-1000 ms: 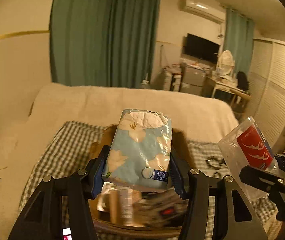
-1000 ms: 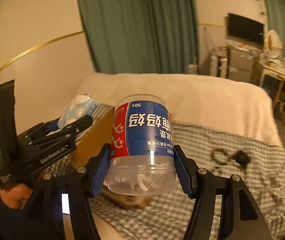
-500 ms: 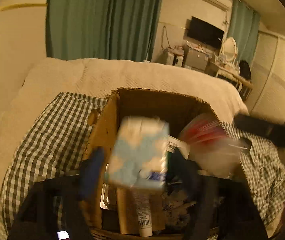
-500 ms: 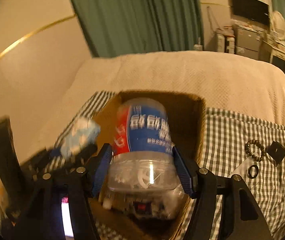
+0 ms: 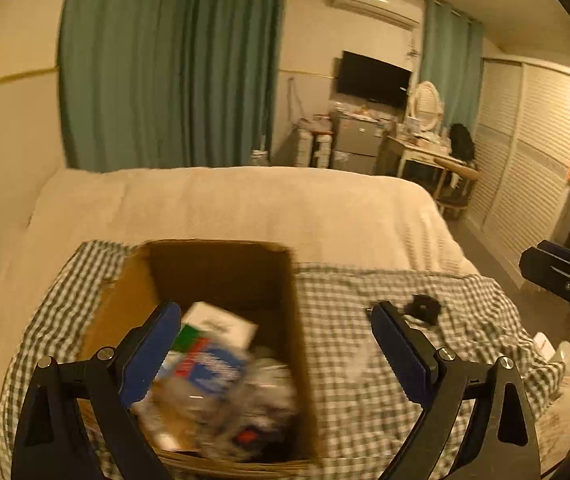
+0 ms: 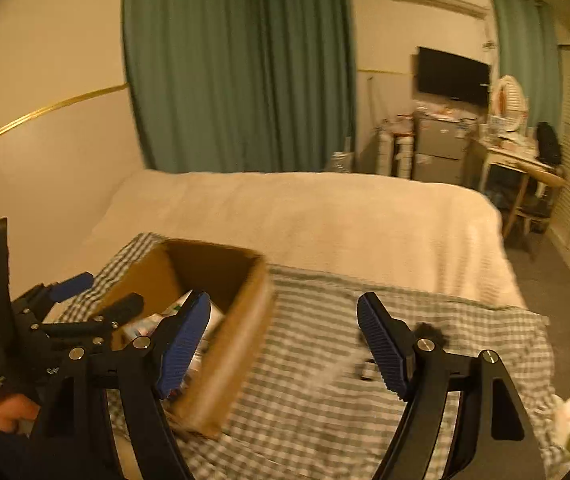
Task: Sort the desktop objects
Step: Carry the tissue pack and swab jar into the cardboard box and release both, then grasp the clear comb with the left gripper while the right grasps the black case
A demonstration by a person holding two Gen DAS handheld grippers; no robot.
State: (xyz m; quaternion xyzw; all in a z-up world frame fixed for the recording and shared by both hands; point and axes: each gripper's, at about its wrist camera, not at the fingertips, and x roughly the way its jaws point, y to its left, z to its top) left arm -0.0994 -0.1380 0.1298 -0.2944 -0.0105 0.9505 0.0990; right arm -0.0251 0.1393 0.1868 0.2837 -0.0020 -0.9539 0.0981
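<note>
Both hand-held grippers, left [image 5: 275, 344] and right [image 6: 283, 336], are opening wide with nothing between them; the brown cardboard box [image 5: 221, 268] holds sorted clutter; beside it, small black items [image 5: 423, 308] remain on the checked cloth [image 5: 365, 380].

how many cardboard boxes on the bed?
1. The open brown cardboard box sits on the green checked cloth, toward its left end, full of blurred packages. Others may be hidden outside both views.

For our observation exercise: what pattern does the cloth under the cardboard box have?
The cloth is a dark-and-white gingham check, clearest in the left wrist view.
</note>
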